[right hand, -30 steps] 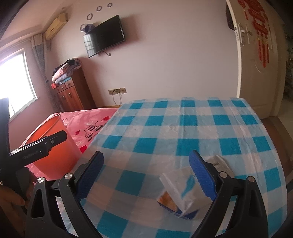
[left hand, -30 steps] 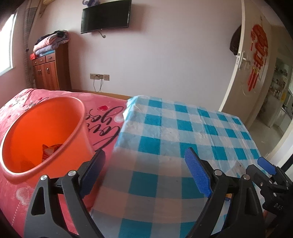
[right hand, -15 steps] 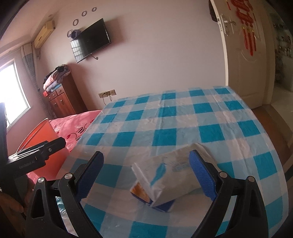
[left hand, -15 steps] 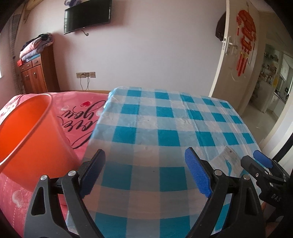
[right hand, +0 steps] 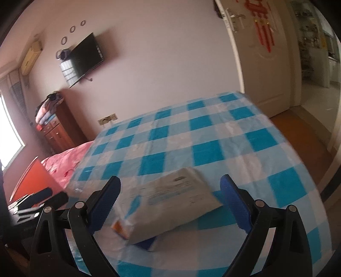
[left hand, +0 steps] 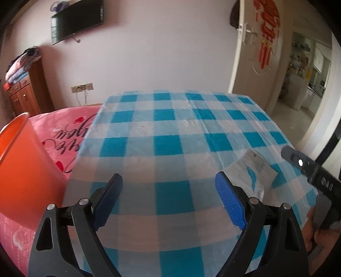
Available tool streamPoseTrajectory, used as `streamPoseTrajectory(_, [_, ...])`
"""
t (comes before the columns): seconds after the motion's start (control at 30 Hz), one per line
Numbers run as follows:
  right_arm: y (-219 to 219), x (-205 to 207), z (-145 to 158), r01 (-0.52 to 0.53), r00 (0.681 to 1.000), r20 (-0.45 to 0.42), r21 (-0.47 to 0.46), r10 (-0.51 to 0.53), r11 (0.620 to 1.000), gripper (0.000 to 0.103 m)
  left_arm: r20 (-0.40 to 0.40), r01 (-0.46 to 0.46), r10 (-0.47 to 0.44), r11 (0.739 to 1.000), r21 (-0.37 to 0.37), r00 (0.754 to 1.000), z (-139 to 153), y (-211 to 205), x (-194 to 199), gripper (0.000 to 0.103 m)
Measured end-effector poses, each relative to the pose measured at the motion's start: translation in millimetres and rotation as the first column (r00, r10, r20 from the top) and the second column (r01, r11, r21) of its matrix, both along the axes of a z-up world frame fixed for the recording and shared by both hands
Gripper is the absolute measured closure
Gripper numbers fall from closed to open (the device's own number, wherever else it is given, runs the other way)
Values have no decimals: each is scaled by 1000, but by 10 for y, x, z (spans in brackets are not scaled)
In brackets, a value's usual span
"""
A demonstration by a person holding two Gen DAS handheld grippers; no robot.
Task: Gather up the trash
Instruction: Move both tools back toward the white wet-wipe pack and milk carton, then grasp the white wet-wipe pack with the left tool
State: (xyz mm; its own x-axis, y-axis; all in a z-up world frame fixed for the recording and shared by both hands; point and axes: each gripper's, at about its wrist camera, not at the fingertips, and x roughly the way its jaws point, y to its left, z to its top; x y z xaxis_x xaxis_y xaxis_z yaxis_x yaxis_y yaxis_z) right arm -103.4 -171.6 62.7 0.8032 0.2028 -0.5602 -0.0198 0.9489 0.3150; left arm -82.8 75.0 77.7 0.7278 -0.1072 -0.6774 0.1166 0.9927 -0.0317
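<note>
A flat white packet [right hand: 170, 202] with blue print and an orange corner lies on the blue-checked cloth [right hand: 202, 138]. My right gripper [right hand: 170, 202] is open, and the packet sits between its blue pads without either pad touching it. The same packet [left hand: 253, 170] shows in the left wrist view at the right, just beyond my left gripper [left hand: 170, 202], which stands open over bare cloth with nothing between its fingers. The orange bucket [left hand: 23, 166] stands at the far left; its inside is out of sight. The right gripper's body [left hand: 315, 174] shows at the right edge.
The bucket [right hand: 27, 181] rests on a pink bedspread [left hand: 64, 132] left of the checked cloth. A wooden dresser [right hand: 61, 130] stacked with folded cloth and a wall television [left hand: 76, 20] stand behind. An open door [right hand: 255, 53] is on the right, past the cloth's edge.
Both grippers have moved right and down, away from the bucket. The packet has come in between the right gripper's fingers and has entered the left wrist view. Both views rolled.
</note>
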Motion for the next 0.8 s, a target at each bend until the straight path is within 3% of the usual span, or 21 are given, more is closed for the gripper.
streamPoseTrajectory(0.2, [-321, 57, -98, 65, 998, -31, 52, -63, 997, 10, -26, 119, -120, 993, -16, 992, -64, -297, -31, 14])
streamPoseTrajectory(0.37, [-477, 94, -173, 85, 995, -51, 90, -80, 992, 10, -78, 189, -194, 979, -73, 978, -154, -535, -48, 14])
streamPoseTrajectory(0.47, [-552, 102, -195, 88, 995, -56, 110, -82, 990, 10, -73, 248, -251, 968, -42, 965, -167, -729, -54, 14])
streamPoseTrajectory(0.7, [-818, 120, -256, 136, 990, -69, 167, -126, 976, 10, -143, 455, -441, 886, 84, 886, -205, -1261, 113, 14])
streamPoseTrajectory(0.8, [-926, 114, -269, 151, 988, -71, 196, -140, 969, 10, -194, 509, -483, 851, 126, 854, -270, -1429, 230, 14])
